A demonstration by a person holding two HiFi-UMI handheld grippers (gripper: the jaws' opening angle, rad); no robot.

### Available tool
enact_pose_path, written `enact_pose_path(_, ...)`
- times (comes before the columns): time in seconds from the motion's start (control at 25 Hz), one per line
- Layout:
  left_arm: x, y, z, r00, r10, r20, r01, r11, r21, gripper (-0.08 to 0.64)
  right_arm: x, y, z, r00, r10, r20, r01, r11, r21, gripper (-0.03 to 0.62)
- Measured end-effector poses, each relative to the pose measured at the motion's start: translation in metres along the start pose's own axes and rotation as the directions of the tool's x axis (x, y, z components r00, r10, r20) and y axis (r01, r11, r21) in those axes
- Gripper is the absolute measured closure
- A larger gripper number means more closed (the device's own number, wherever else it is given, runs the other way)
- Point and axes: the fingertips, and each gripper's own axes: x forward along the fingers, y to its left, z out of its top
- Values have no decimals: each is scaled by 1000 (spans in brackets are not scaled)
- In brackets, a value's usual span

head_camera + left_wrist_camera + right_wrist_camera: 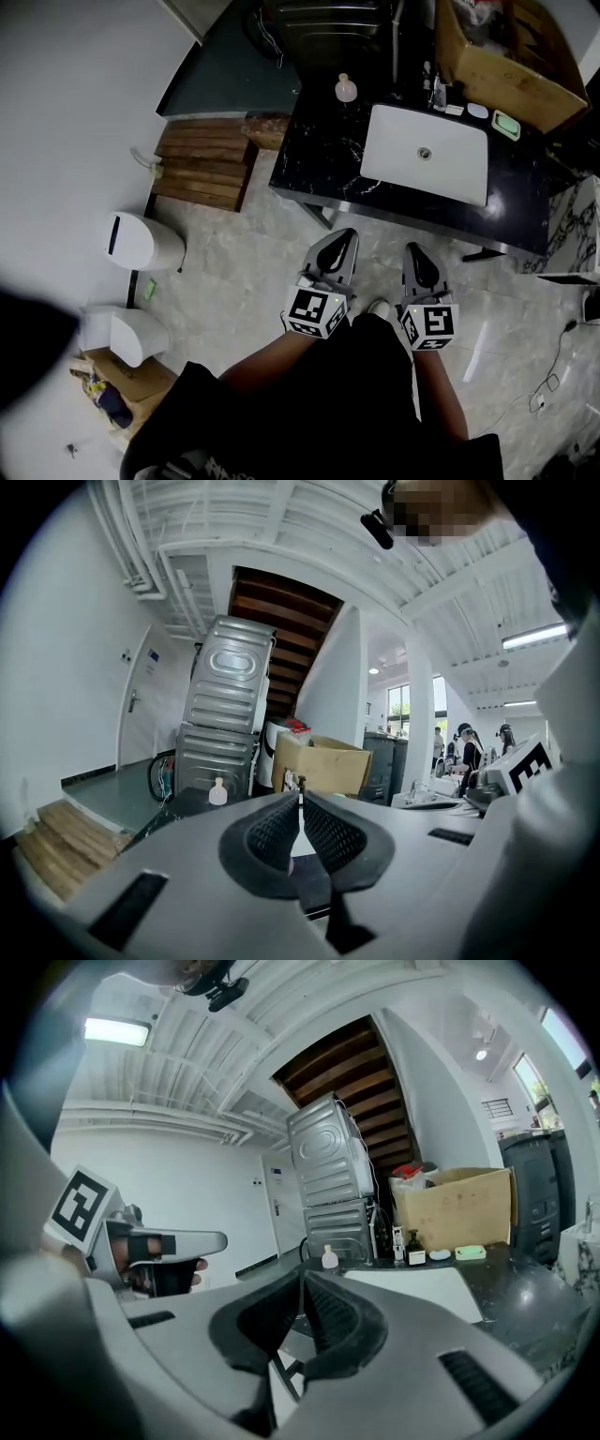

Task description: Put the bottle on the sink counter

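Black marbled stone forms the sink counter (314, 164) in the head view, well ahead of both tools, with a white basin (427, 155) set into it. The small pale bottle (346, 89) stands upright at the far left end of that top, ahead of the left gripper (345, 239) and well apart from it. The right gripper (418, 253) hangs just beside its partner. Both are close to the person's body, over the floor, and neither carries anything.

Left gripper view: the jaws are pressed together at the tips with nothing between them. The bottle (217, 792) shows ahead and to their left, on the counter.

Right gripper view: these jaws also meet at the tips and are empty. The bottle (329, 1258) stands ahead, slightly right of the tip line, with a cardboard box (455, 1206) farther right.

Judging by this, the placing looks done. Finishing well means keeping both tools off the counter's edge and checking that the bottle sits steady, away from the rim.
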Motion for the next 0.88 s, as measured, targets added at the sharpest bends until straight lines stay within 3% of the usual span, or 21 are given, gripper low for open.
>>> enact_pose_path(0.24,-8,0,13,999,-20,47,18,999,46,535,-14,14,17,1000,-10,15,11,999,-43,552)
enact_pose_path(0.6,-35,7,15,999,-7,53,5,999,44,535,-30,26,50,987,-126,97,135,987,-88,553)
enact_pose_path(0.88,-38,-3,12,998,-3,68,0,999,34,535,-38,25,53,986,-134,102,146,983,-113,554)
